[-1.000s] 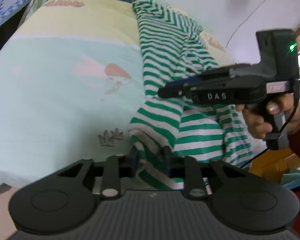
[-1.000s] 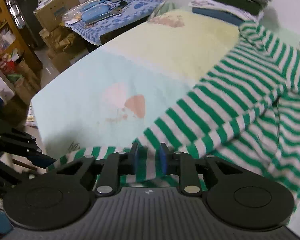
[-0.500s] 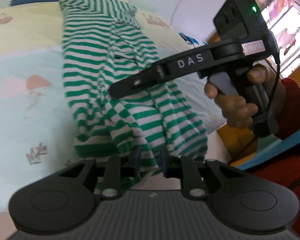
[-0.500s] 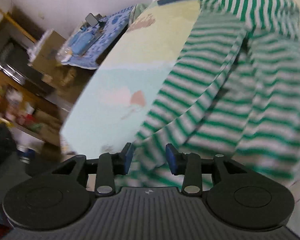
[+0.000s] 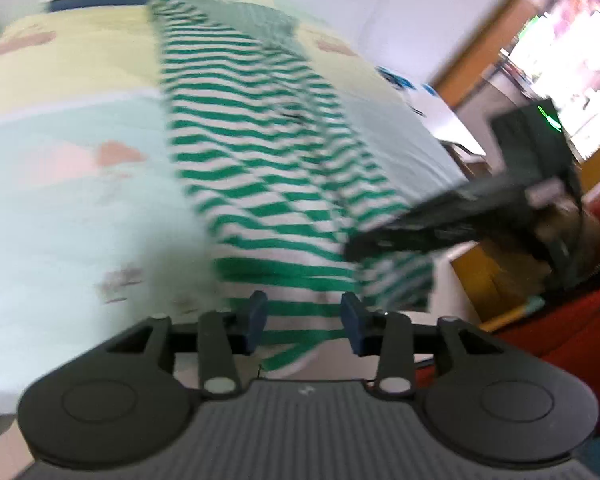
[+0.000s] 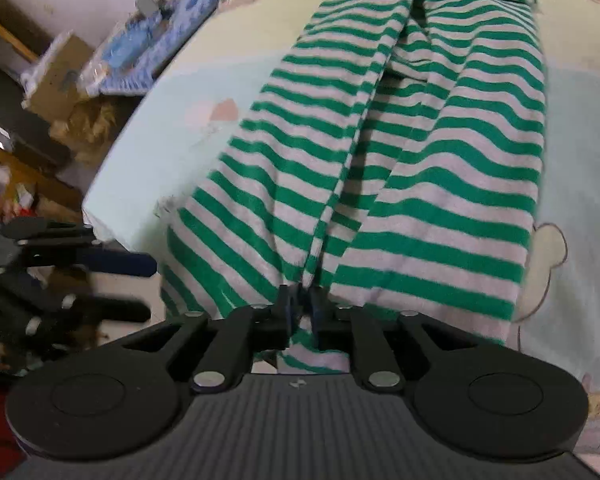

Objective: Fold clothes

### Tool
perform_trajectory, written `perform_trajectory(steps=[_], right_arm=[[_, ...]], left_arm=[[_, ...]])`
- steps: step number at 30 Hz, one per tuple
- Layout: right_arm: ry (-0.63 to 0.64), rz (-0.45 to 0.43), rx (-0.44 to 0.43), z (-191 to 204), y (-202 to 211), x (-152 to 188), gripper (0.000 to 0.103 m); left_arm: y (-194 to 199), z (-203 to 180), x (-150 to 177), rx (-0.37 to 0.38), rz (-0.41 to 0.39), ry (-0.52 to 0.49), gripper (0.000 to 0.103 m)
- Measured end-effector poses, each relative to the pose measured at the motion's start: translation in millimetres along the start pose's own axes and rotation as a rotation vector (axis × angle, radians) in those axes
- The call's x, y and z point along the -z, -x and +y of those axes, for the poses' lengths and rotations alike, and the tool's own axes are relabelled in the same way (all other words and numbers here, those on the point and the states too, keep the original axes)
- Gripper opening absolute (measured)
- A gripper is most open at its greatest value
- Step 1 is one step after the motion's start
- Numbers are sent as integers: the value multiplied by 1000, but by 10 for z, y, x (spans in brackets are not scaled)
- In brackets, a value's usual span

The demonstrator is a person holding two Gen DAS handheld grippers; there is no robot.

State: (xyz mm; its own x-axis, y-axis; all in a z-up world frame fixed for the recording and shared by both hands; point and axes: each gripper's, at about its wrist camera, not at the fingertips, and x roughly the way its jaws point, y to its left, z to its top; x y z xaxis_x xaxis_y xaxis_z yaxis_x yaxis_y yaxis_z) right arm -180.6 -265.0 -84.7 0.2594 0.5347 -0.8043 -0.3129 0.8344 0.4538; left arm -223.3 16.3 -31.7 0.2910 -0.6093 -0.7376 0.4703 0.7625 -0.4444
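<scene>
Where the left tongs (image 5: 303, 322) were pinched on the hem half a second ago, their blue pads now stand wide apart, with only the lower edge of the green-and-white striped garment (image 6: 384, 152) seen between them. The right tongs (image 6: 300, 304), parted half a second ago, are now clamped on a bunched fold at the garment's near end. Stretched lengthwise, the garment lies on the bed (image 6: 168, 136), its near end hanging past the mattress edge. Much of the left view is blurred.

Left wrist view motion-blurred: black right gripper (image 5: 452, 220) smeared, grip state unreadable; green-and-white striped knit garment (image 5: 260, 152) top edge cropped.
</scene>
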Motion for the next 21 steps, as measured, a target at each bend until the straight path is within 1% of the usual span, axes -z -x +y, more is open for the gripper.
perform_trajectory(steps=[1,2,4,6,8,9,10,11,12,13,14,15,16,21], right_arm=[[-10,-19,-33,-6,40,21,35],[-13,-30,-61,-12,56,38,44],[-18,-39,-107,-13,56,64,44],[-25,-38,-129,-10,9,95,44],[-25,-31,-125,13,-46,133,44],[-26,-25,-126,27,-76,151,43],[-30,-45,-136,32,-78,179,42],[-33,-55,-140,26,-78,193,40],[-36,-64,-143,21,-77,206,34],[-58,-67,-134,6,-78,213,17],[-79,-69,-124,-9,-79,220,9],[-102,-68,-129,-49,-87,227,8],[-97,-72,-133,-54,-47,239,7],[-75,-92,-153,-74,155,296,7]], left_arm=[[19,75,4,-11,-6,23,41],[-19,136,-7,-11,-7,51,44],[-121,232,-41,-2,-2,100,44],[-240,195,-47,5,-8,81,44],[-325,153,-46,-18,-21,46,44],[-341,156,-51,-18,-31,45,44],[-355,161,-57,-17,-42,45,44],[-349,171,-56,-18,-43,45,44],[-341,182,-54,-20,-44,45,42],[-334,193,-52,-21,-44,46,36],[-337,174,-52,-32,-35,33,27],[-341,154,-52,-44,-26,19,15],[-336,141,-46,-37,-9,15,11],[-154,-25,59,49,14,25,10]])
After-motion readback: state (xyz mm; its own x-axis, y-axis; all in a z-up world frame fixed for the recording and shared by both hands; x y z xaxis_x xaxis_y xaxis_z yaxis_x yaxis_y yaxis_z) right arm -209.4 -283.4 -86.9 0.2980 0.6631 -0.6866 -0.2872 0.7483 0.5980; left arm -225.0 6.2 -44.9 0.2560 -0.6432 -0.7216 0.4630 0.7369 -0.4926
